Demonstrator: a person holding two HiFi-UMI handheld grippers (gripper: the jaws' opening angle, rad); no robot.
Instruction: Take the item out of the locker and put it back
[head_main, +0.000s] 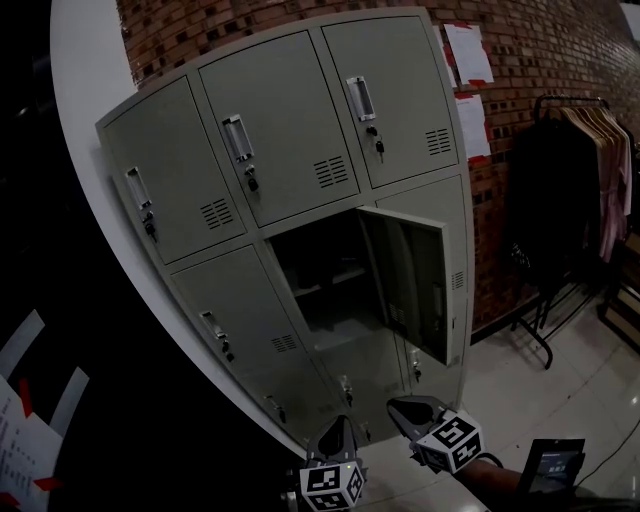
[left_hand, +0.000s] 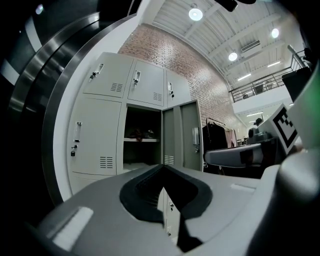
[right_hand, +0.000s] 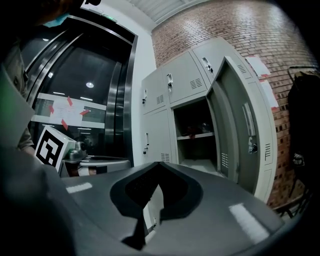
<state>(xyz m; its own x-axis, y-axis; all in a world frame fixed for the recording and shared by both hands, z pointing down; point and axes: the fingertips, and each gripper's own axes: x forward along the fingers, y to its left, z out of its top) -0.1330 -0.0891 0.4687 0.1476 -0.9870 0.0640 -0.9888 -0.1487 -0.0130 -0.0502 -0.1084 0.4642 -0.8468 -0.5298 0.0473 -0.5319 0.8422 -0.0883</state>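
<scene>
Grey metal locker (head_main: 290, 150) against a brick wall (head_main: 540, 60), with one lower door (head_main: 415, 280) swung open. The item (left_hand: 142, 133) is a dark lump sitting on the shelf (left_hand: 150, 140) inside that open compartment, honestly can't make out what it is. Left gripper (head_main: 338, 425) and right gripper (head_main: 398, 407) hang low out front, well apart from it, both with jaws pressed together on nothing. Papers (head_main: 465, 55) are taped to the bricks, print too small to read.

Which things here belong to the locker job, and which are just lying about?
Job: open locker, its door, item on its shelf, left gripper, right gripper, both shut and empty.
Lying about: clothes rack, wall papers, closed lockers.
</scene>
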